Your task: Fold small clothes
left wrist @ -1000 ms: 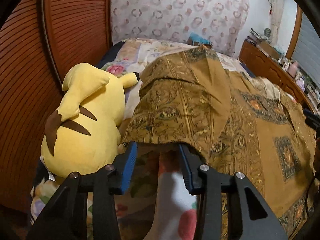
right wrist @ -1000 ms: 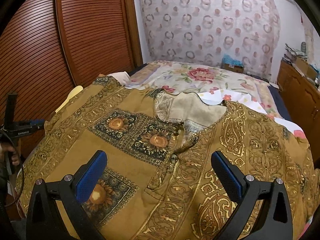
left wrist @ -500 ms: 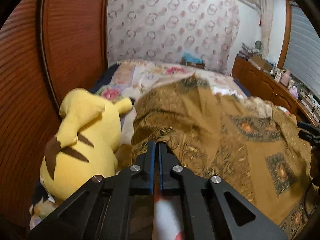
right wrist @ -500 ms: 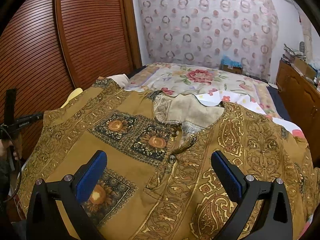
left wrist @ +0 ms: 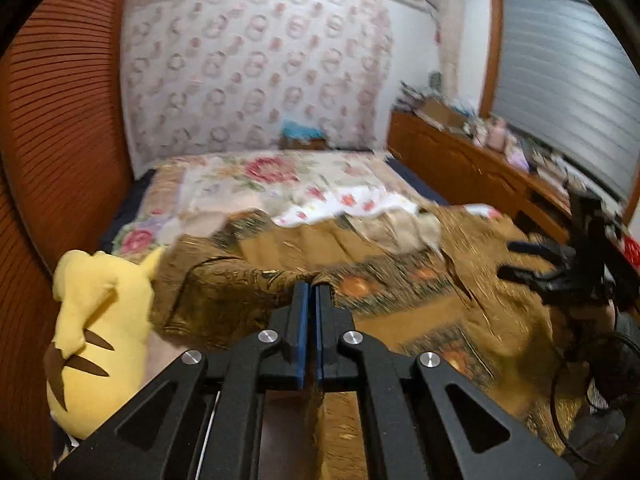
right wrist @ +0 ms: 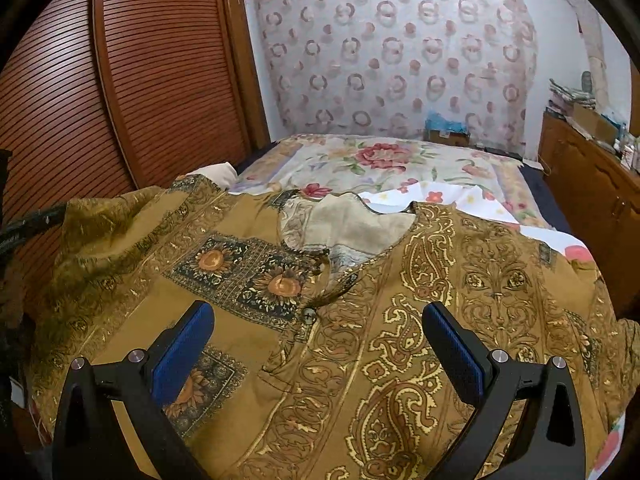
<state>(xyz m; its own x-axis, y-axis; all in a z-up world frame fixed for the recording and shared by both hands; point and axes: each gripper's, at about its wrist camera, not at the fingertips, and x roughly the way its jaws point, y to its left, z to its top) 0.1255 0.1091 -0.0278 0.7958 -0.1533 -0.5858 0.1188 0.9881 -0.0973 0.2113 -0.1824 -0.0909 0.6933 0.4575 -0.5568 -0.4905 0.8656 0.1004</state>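
Leftward, shirt (left wrist: 400,304) edge pinched, left tool (left wrist: 311,292) clamped

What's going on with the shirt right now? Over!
Left gripper shut on shirt edge, that side lifted. Right gripper open over the shirt front, holding nothing. Yellow plush close beside the lifted edge.

We see the shirt (left wrist: 400,304) motion-blurred; its hem runs off the right-wrist view's lower edge; the bed (right wrist: 380,160) lies partly hidden beneath it.
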